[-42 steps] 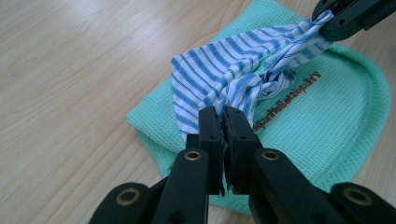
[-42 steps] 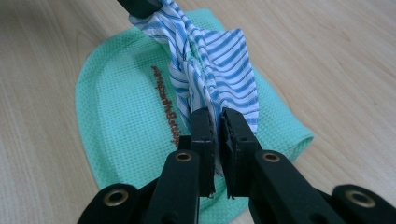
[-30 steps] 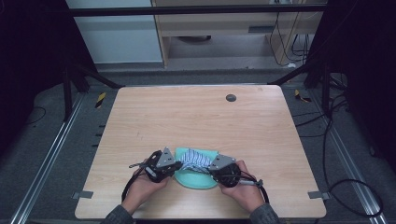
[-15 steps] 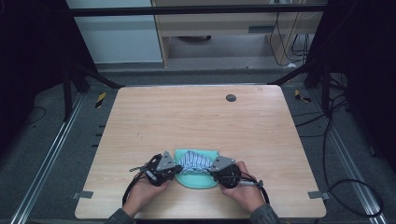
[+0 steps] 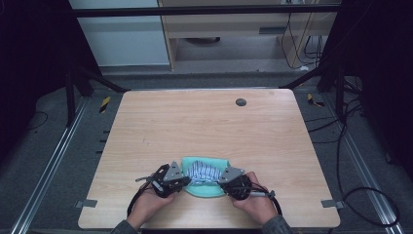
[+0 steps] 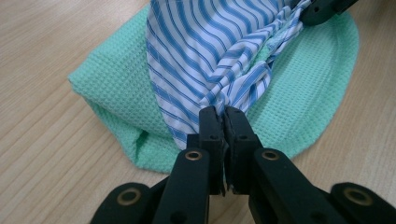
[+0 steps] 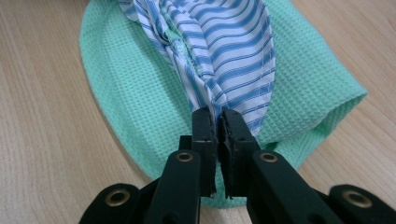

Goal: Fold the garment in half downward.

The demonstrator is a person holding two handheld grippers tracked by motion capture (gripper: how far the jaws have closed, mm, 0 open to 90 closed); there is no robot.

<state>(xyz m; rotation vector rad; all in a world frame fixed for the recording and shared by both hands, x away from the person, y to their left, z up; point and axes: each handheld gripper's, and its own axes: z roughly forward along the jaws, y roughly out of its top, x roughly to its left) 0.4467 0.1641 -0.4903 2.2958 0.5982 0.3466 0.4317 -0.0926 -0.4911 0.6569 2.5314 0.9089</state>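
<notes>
A blue-and-white striped cloth (image 5: 204, 172) lies bunched on top of a green waffle-weave cloth (image 5: 207, 191) near the table's front edge. My left gripper (image 5: 185, 179) is shut on the striped cloth's left end (image 6: 219, 100), and my right gripper (image 5: 223, 180) is shut on its right end (image 7: 224, 88). The striped cloth (image 6: 205, 51) stretches between the two grippers, lifted a little above the green cloth (image 6: 116, 93). The green cloth (image 7: 126, 84) lies flat on the wood, with a folded edge at one side. A hand holds each gripper from below.
The wooden table (image 5: 204, 126) stretches bare beyond the cloths, with a small dark round hole (image 5: 240, 102) near its far edge. Cables (image 5: 272, 200) trail from the grippers by the front edge. Dark frame posts stand at both sides.
The two grippers and the cloths stay almost in the same place; nothing has visibly shifted.
</notes>
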